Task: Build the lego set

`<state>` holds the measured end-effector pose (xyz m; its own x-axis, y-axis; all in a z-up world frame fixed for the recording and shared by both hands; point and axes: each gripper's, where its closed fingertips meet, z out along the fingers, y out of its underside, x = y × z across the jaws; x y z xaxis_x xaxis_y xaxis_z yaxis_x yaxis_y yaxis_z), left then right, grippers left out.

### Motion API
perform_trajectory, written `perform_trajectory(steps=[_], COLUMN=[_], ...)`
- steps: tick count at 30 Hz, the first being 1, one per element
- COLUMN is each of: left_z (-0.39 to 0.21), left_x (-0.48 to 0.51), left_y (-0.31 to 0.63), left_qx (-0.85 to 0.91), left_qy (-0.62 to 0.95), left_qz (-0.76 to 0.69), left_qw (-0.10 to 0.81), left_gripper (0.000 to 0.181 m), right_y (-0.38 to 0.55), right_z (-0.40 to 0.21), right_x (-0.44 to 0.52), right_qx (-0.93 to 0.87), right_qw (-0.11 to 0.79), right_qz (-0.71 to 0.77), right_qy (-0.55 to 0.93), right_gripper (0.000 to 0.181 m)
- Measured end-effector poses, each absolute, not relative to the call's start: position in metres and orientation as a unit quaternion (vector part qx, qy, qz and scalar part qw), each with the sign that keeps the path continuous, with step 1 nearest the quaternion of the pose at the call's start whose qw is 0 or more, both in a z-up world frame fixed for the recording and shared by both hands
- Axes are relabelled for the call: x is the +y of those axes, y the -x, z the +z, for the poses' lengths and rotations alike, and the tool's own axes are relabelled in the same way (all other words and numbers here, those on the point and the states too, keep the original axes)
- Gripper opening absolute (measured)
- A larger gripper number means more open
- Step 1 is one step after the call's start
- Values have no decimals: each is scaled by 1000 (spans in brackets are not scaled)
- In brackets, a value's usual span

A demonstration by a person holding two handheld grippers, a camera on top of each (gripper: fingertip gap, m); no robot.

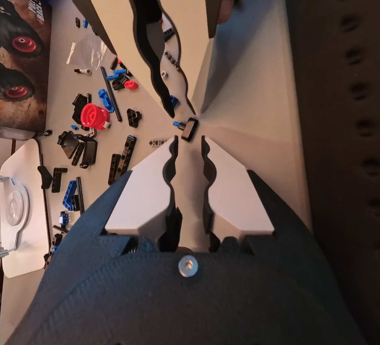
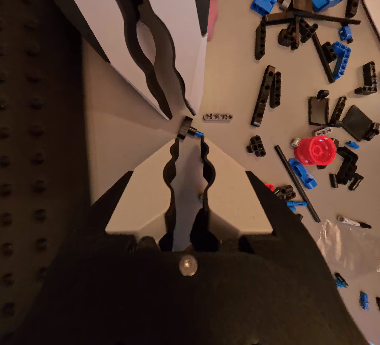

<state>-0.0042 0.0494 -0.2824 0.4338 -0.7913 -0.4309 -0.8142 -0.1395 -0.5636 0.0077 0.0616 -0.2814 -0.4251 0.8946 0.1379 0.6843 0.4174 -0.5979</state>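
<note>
Here we see the black piece [image 1: 189, 129] between both tongs' tips, left [image 1: 189, 137] and right [image 2: 189, 139] each slightly parted, gripping nothing.

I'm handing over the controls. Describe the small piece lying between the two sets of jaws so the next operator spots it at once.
Start at the red wheel among the loose parts on the pale table, then look toward the dark table edge, where the two sets of jaws face each other. Between their tips lies a small black piece alone. Unlike the long black beams nearby, it is a short flat block with a blue-tipped peg sticking out.
</note>
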Motion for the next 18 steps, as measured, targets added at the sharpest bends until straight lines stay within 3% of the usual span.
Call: perform_trajectory(steps=[7, 18], left_z=[-284, -283], left_x=[54, 58], left_y=[0, 4], left_qx=[530, 515], left_qy=[753, 759], left_qz=[23, 22], left_qw=[389, 399], left_gripper=[4, 3], right_y=[-5, -1], right_z=[-286, -282], right_x=[58, 62], right_qx=[-807, -814], right_qw=[214, 254], right_qz=[236, 208], right_qy=[497, 478], right_gripper=[14, 4])
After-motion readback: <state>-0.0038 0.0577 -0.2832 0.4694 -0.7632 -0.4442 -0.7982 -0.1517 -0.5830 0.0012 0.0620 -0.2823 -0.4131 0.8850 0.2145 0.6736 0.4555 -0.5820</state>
